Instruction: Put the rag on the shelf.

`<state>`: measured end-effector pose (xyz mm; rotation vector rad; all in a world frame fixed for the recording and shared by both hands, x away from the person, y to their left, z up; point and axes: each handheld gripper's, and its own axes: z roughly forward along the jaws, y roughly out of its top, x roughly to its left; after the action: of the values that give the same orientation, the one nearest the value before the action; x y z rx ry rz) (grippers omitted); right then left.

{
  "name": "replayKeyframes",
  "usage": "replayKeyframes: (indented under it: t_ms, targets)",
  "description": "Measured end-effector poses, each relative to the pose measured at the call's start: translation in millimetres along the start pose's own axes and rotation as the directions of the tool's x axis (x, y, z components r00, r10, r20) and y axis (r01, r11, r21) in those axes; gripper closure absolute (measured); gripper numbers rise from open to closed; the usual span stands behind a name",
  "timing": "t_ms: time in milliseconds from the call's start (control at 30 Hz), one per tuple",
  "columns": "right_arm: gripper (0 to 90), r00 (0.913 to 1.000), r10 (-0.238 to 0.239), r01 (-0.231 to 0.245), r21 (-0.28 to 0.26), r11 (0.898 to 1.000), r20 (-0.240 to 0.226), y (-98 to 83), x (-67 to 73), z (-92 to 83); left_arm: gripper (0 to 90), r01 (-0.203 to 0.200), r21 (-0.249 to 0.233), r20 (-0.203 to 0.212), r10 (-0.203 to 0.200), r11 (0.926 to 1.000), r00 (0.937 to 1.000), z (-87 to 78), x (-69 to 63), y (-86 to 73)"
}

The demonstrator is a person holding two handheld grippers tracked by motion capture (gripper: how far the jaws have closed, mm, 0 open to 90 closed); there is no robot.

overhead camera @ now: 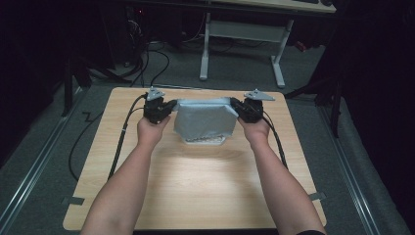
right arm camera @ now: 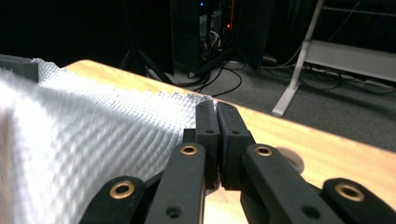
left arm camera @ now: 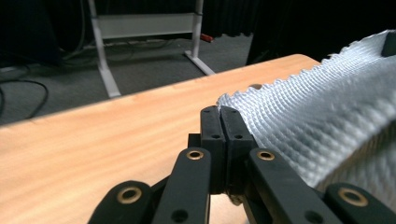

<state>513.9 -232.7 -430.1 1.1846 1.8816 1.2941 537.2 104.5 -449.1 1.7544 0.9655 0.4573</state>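
Both bare forearms reach to the far half of the pale wooden table (overhead camera: 195,186), where the left gripper (overhead camera: 169,106) and right gripper (overhead camera: 236,104), jaws clamped on its top corners, hold the grey waffle-weave cloth (overhead camera: 203,120) lifted and spread (probably mid-fold, lower edge resting on the table).

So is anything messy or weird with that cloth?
Nothing stands out. The grey cloth hangs stretched between the left gripper and the right gripper, each shut on a top corner, its lower edge resting on the table.

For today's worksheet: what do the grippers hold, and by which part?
A grey cloth, stretched between them: left gripper and right gripper each pinch an upper corner.
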Motion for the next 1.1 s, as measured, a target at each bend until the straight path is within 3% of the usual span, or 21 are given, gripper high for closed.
replayKeyframes:
  t_ms: [233,867,1100]
  targets:
    - [88.7,0.9995,0.03,-0.03,0.014,0.999,-0.012,-19.5,-1.0,-2.2,89.7,0.05,0.004,0.034,-0.05,0.9988,0.9982,2.3,0.8,-16.5]
    - [88.2,0.9993,0.035,-0.034,0.039,0.999,-0.015,-32.9,4.3,-0.9,88.9,0.048,0.021,0.046,-0.049,0.9986,0.9978,3.7,-4.5,-24.3]
    - [81.8,0.9987,0.048,-0.048,0.046,0.998,-0.013,-37.3,1.1,-1.6,81.3,0.072,0.029,0.044,-0.073,0.997,0.9964,-0.1,-0.8,-28.4]
